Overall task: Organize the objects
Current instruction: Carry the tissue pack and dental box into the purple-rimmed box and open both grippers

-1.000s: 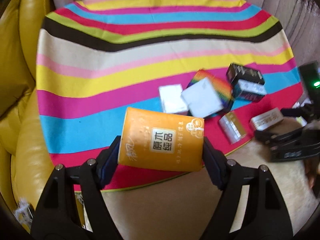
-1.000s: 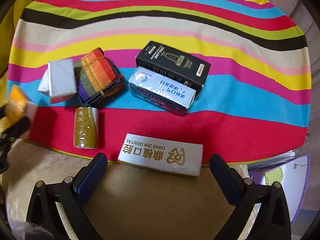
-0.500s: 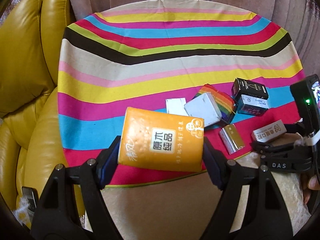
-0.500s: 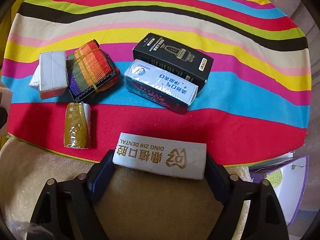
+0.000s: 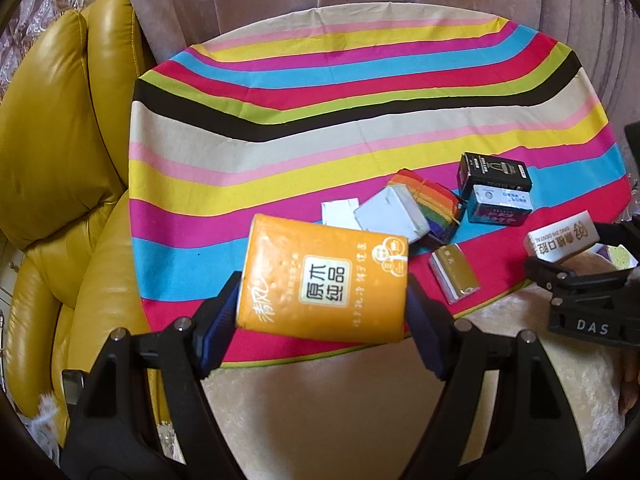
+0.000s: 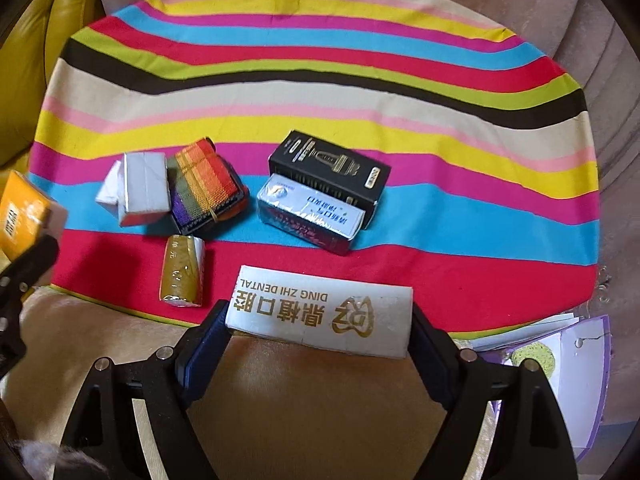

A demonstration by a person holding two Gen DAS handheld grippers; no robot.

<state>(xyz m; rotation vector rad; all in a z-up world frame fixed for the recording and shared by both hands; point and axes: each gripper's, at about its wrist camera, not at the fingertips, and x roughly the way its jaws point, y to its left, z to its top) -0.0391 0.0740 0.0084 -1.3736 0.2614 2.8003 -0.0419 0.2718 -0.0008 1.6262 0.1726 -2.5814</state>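
Left gripper (image 5: 322, 304) is clamped across the orange tissue pack (image 5: 324, 280), lifted above the near edge of the striped cloth (image 5: 320, 120); soft and light by the look of it, it should dent unless held by its short ends. Right gripper (image 6: 320, 330) pinches the white dental box (image 6: 320, 314) endwise over that same edge; stiffer card, likely light, safest gripped at its ends; the black box (image 6: 332, 168) and gold packet (image 6: 182, 276) lie on the cloth.

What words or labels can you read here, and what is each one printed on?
"DING ZHI DENTAL", upside down, plus gold Chinese characters: white box held in the right hand-held gripper.
"原木纯品": orange tissue pack held in the left hand-held gripper.
"DAS": body of the right hand-held gripper.
Black box, blue-and-white box, gold packet: print too small to read.
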